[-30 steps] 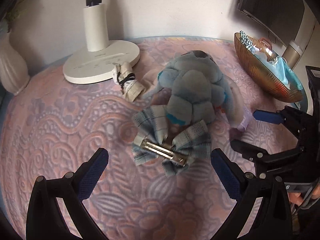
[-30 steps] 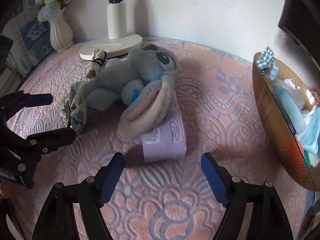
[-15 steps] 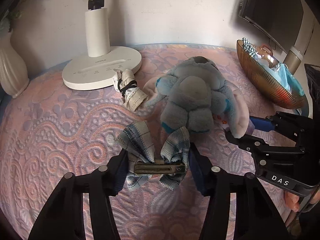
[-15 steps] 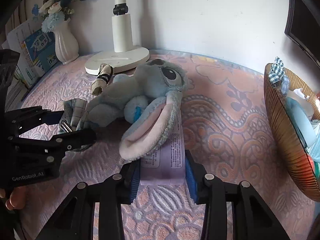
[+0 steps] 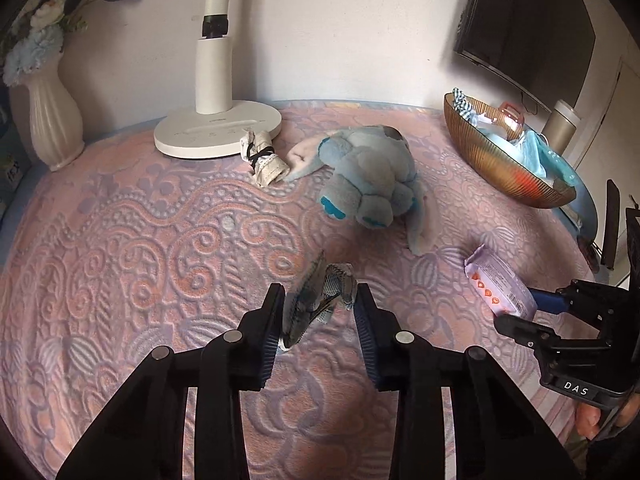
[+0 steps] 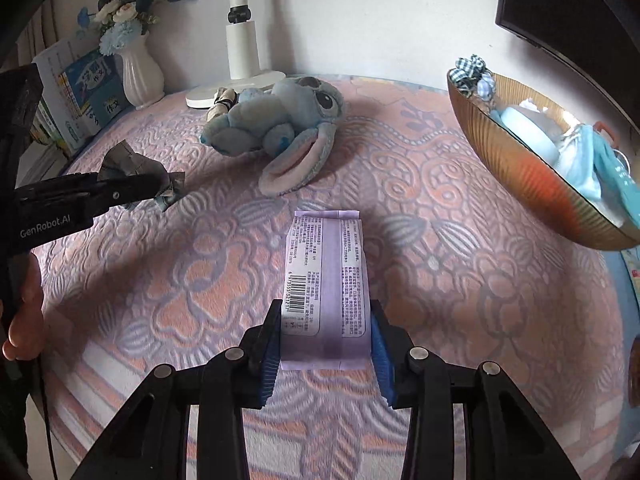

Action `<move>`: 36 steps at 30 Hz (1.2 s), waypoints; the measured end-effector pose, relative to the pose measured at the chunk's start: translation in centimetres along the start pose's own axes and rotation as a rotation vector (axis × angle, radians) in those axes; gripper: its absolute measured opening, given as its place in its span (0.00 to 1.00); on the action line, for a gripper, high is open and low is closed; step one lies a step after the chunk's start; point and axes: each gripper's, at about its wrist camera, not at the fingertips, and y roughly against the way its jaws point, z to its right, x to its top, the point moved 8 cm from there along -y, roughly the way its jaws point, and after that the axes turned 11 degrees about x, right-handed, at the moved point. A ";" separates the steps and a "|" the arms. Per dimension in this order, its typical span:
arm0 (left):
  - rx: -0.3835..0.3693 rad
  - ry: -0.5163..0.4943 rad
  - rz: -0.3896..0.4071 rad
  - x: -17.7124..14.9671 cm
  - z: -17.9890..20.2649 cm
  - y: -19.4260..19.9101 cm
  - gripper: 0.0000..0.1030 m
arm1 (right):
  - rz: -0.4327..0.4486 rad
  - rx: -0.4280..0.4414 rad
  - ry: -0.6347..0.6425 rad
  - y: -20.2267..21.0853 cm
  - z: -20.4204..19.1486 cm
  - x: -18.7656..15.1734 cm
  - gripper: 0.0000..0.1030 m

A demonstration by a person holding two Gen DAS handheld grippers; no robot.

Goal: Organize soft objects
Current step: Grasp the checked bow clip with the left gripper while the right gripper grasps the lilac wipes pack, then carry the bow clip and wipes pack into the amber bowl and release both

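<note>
The left gripper (image 5: pixel 320 316) has a plaid fabric hair bow (image 5: pixel 318 304) crumpled between its two pads, and its jaws are closing on it; the bow is pinched from both sides and hangs above the patterned pink bedspread (image 5: pixel 140 260) rather than lying flat on it. The right gripper (image 6: pixel 324 344) clamps the near end of a lilac tissue pack (image 6: pixel 324 276), one blue pad pressed against each long edge, with the rest of the pack sticking out forward past the fingertips, printed back and barcode facing up. Beyond both grippers a blue plush toy (image 6: pixel 280 120) lies on its side on the bedspread, one long ear stretched toward the tissue pack but clear of it. A small rolled cloth (image 5: pixel 264 158) tied with a black band sits just beside the white lamp base (image 5: pixel 218 132). At the right edge stands an amber ribbed bowl (image 6: pixel 516 160) holding several soft items.
</note>
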 end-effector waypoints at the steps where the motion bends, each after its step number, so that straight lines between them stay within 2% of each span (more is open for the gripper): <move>1: 0.002 -0.004 0.004 -0.1 0.2 0.2 0.31 | 0.000 0.003 -0.008 0.3 0.1 -0.4 0.38; 9: 0.001 -0.015 0.020 -0.7 1.5 1.3 0.31 | -0.017 0.009 -0.050 1.0 0.7 -1.5 0.38; 11: -0.002 -0.018 0.019 -0.8 1.6 1.4 0.32 | -0.035 0.017 -0.056 1.1 0.7 -1.7 0.42; 12: -0.004 -0.020 0.018 -0.8 1.8 1.3 0.41 | -0.040 0.023 -0.063 1.2 0.8 -1.8 0.51; 13: -0.011 -0.018 0.016 -0.9 1.7 1.4 0.56 | -0.042 0.025 -0.070 1.4 0.9 -1.9 0.55; 15: -0.039 -0.008 -0.011 -1.4 1.3 1.4 0.81 | -0.045 0.021 -0.076 1.7 1.1 -2.2 0.60; 16: -0.047 -0.005 -0.027 -1.7 1.1 1.4 0.83 | -0.049 0.018 -0.076 1.7 1.2 -2.2 0.60; 20: -0.014 -0.027 -0.022 -2.3 0.3 1.6 0.83 | -0.056 0.019 -0.081 1.4 1.1 -2.1 0.60; 23: -0.024 -0.061 -0.056 -2.5 1.1 1.1 0.83 | -0.060 0.011 -0.062 1.1 0.7 -1.9 0.60; 28: 0.016 -0.162 -0.116 -4.1 2.2 0.0 0.83 | -0.073 0.000 -0.033 0.9 0.5 -1.9 0.61; 33: -0.008 -0.177 -0.097 -5.1 1.7 1.6 0.83 | -0.060 0.019 -0.051 0.6 0.8 -1.6 0.65; 36: 0.032 -0.193 -0.103 -5.3 0.9 1.7 0.83 | -0.057 0.014 -0.047 0.4 0.6 -1.4 0.67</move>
